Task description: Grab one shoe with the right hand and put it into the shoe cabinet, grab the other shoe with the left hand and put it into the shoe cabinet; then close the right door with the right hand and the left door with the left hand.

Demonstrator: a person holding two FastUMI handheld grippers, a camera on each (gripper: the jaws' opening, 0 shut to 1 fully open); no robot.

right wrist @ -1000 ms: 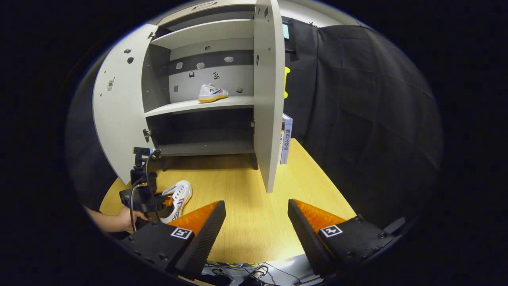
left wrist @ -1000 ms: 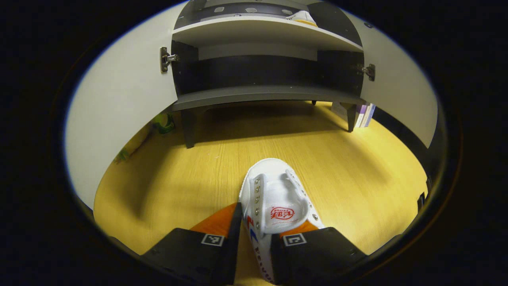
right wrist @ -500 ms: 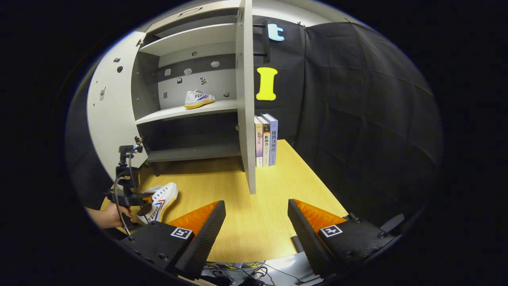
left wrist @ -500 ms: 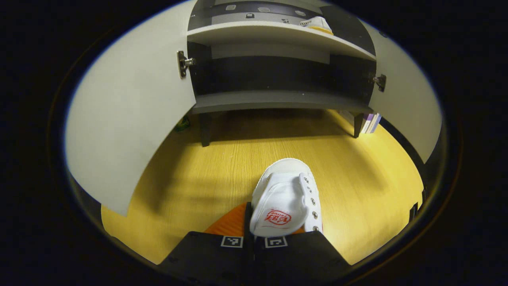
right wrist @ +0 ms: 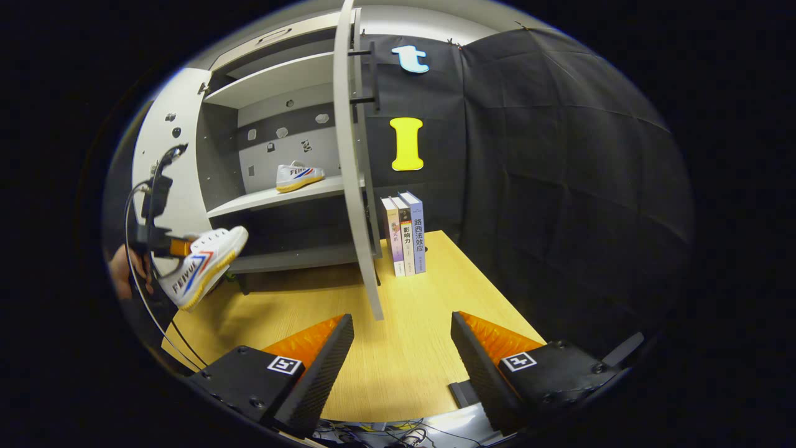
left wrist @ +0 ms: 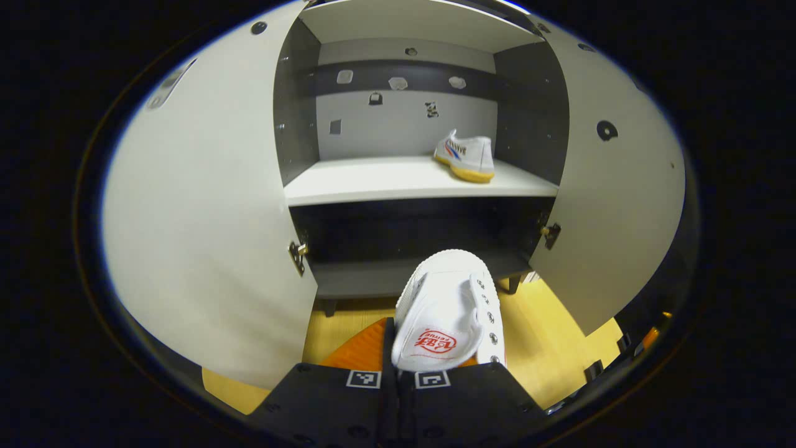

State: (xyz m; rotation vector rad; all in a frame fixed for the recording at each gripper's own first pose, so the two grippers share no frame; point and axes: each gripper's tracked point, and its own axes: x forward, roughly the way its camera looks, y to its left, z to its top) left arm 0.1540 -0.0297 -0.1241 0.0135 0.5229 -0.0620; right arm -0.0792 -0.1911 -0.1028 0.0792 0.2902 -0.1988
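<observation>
My left gripper (left wrist: 398,361) is shut on a white canvas shoe (left wrist: 451,305), toe pointing at the open shoe cabinet (left wrist: 404,180). In the right gripper view that shoe (right wrist: 202,264) hangs in the air at the far left, held by the left gripper (right wrist: 168,246) and a hand. The other white shoe (left wrist: 466,155) stands on the cabinet's middle shelf, at its right end, also seen as the shelved shoe (right wrist: 298,175). Both doors stand open: the left door (left wrist: 205,205) and the right door (left wrist: 606,186). My right gripper (right wrist: 401,336) is open over the wooden table (right wrist: 398,348), holding nothing.
Three upright books (right wrist: 405,233) stand on the table just right of the cabinet, behind the open right door's edge (right wrist: 354,186). Cables (right wrist: 385,429) lie at the table's near edge. The cabinet's lower shelf (left wrist: 398,277) is dark and bare.
The left gripper closed on the shoe and lifted it off the table toward the cabinet front. The right gripper swung to the right, staying open.
</observation>
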